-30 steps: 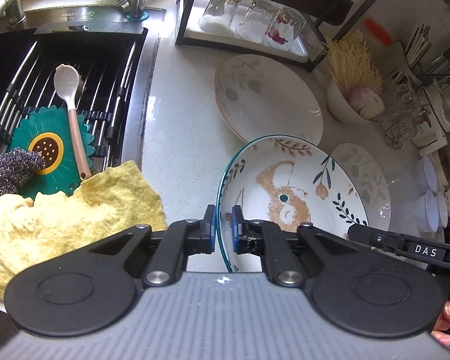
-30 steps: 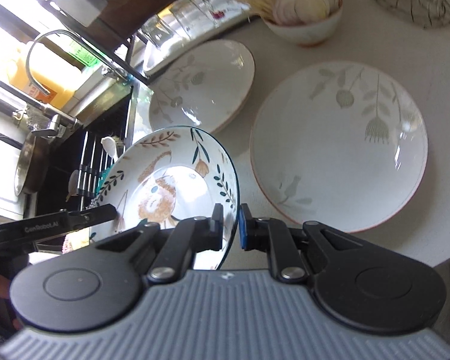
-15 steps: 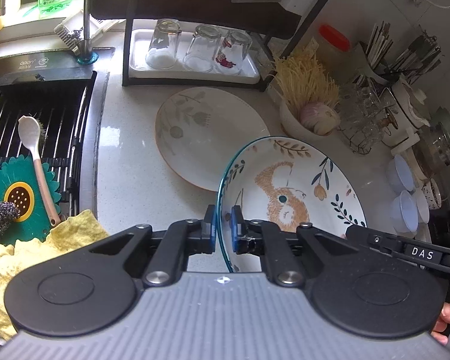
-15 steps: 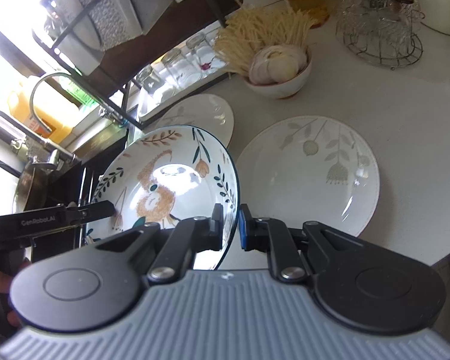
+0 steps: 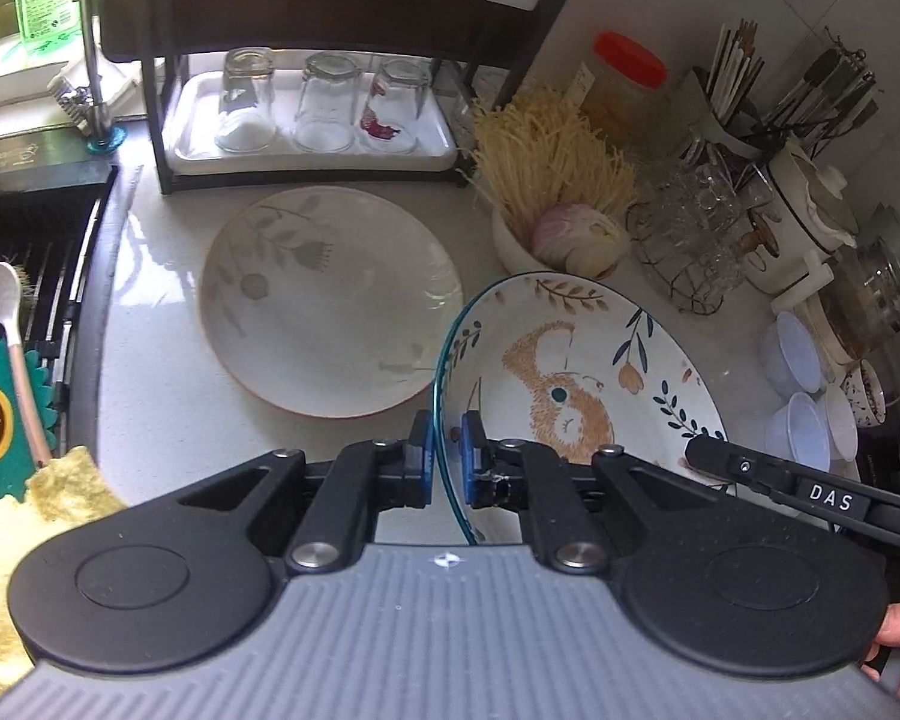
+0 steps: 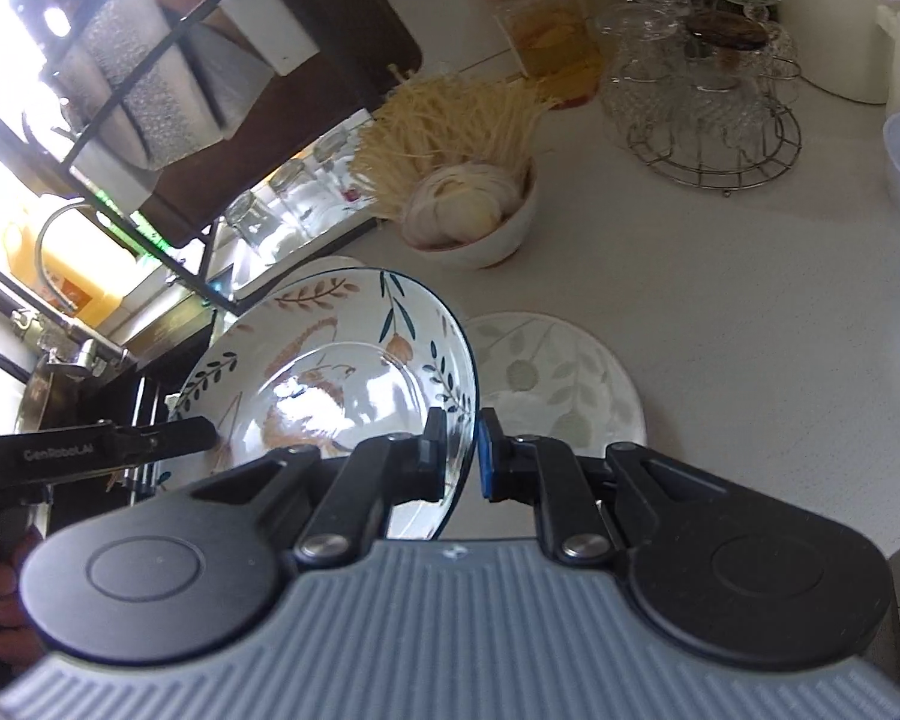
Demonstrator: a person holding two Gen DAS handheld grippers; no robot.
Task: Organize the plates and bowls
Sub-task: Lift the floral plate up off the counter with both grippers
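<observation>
A painted bowl [image 5: 576,384] is held above the pale counter [image 5: 150,396] — its rim clamped by the left gripper [image 5: 447,462] and the right gripper [image 6: 462,450] — with a white plate [image 5: 330,300] set near the sink edge and another [image 6: 558,384] beneath.

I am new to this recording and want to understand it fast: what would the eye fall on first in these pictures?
First, the bear-patterned bowl, held above the counter with the left gripper and the right gripper each shut on opposite sides of its rim. Next, a pale leaf-printed plate lies flat on the white counter left of the bowl, and a second leaf-printed plate lies at its right.
</observation>
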